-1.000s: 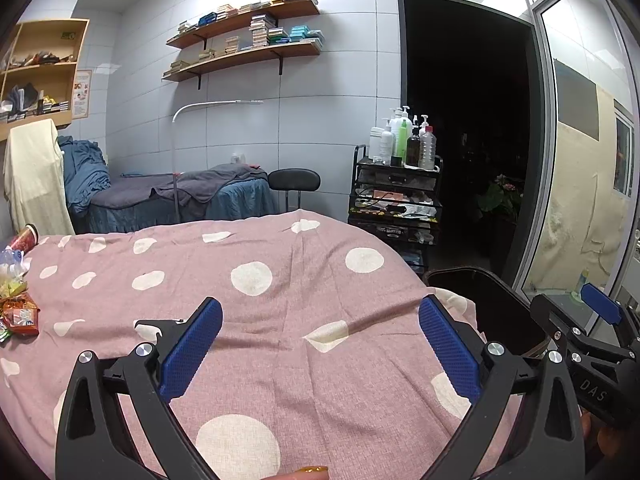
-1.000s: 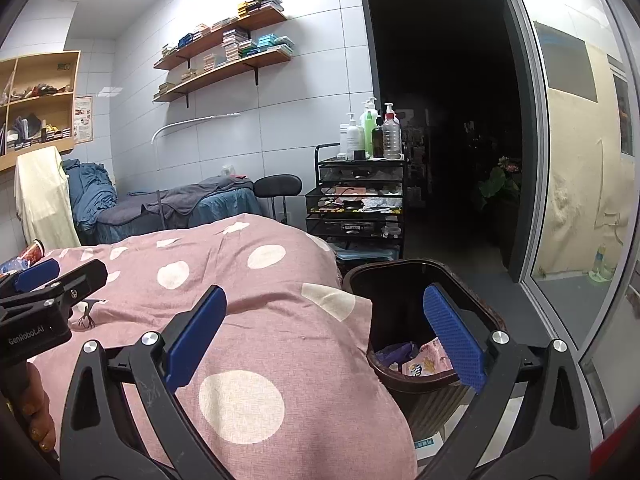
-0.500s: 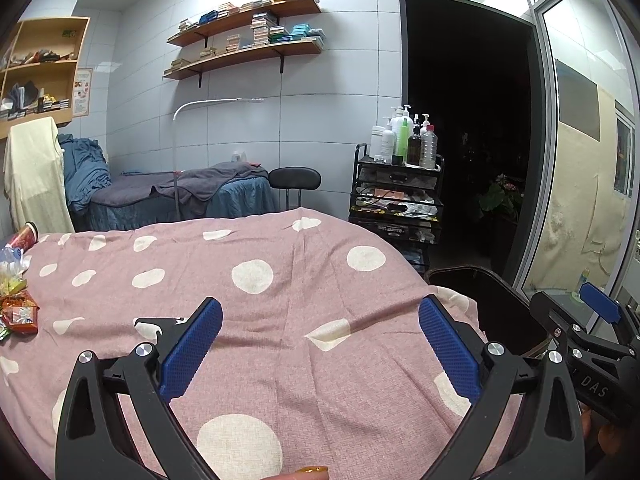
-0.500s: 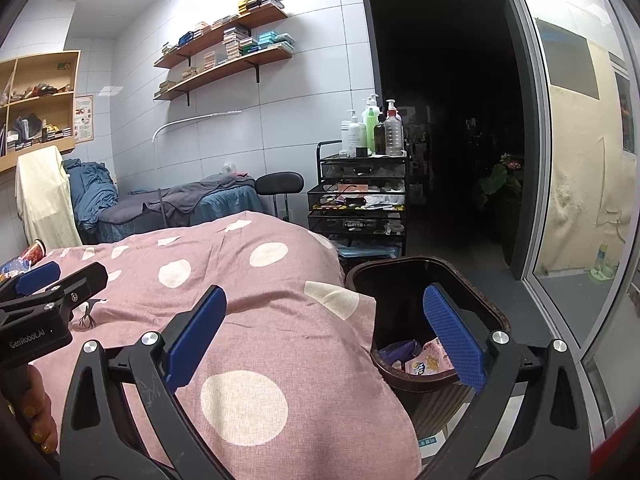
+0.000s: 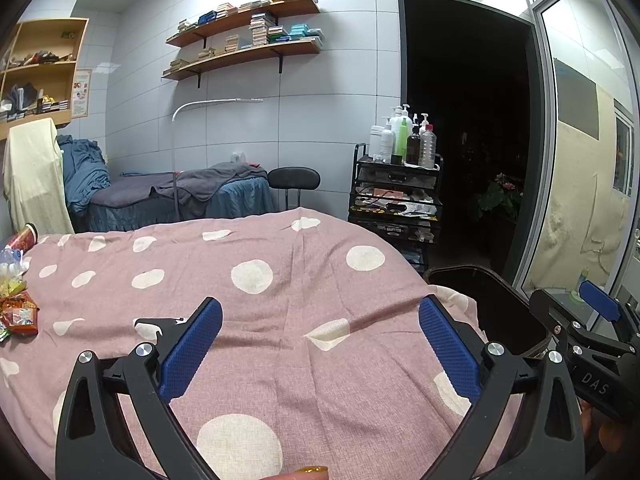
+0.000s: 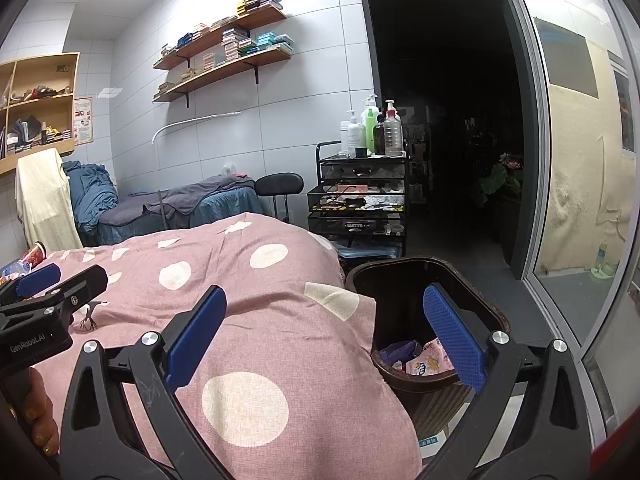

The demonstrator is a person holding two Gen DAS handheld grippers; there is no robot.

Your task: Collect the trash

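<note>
With both the left gripper (image 5: 319, 350) and right gripper (image 6: 326, 336) spread apart and empty, reach left across the pink polka-dot bedspread (image 5: 280, 312) for the colourful snack wrappers (image 5: 18, 312), well apart from the dark brown bin (image 6: 420, 320).

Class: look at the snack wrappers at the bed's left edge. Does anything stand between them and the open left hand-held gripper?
Nothing visible does. Only bare pink polka-dot bedspread lies between the left hand-held gripper and the orange snack wrappers.
</note>
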